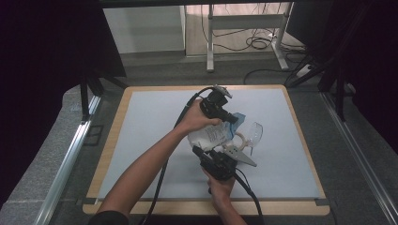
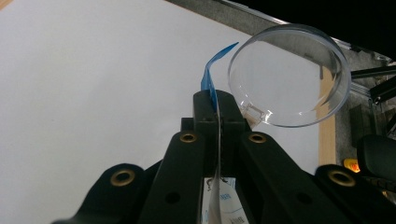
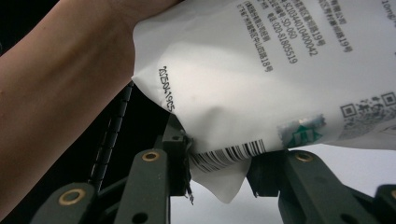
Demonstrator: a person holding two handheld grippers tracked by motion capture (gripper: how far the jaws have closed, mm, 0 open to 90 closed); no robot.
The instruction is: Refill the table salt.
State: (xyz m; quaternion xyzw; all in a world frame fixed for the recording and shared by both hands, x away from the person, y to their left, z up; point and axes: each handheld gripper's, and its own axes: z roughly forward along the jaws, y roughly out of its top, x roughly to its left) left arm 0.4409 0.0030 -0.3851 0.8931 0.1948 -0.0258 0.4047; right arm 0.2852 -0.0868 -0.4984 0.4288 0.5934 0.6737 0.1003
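Observation:
A white pouch (image 1: 210, 136) with printed text and a barcode (image 3: 243, 70) is held up over the white mat between both grippers. My left gripper (image 1: 232, 118) is shut on the pouch's thin upper edge, where a blue strip (image 2: 211, 77) sticks out past the jaws (image 2: 217, 105). My right gripper (image 1: 201, 152) comes from below and is shut on the pouch's bottom corner (image 3: 219, 163), next to the barcode. A clear plastic cup (image 1: 254, 133) lies just right of the pouch, its round rim (image 2: 289, 74) showing beyond the left jaws.
The white mat (image 1: 150, 140) covers a wooden-edged table (image 1: 109, 154). Metal rails run along both sides. Behind the table stands a desk frame (image 1: 244, 28) with cables on the floor. A forearm (image 3: 60, 93) crosses beside the pouch.

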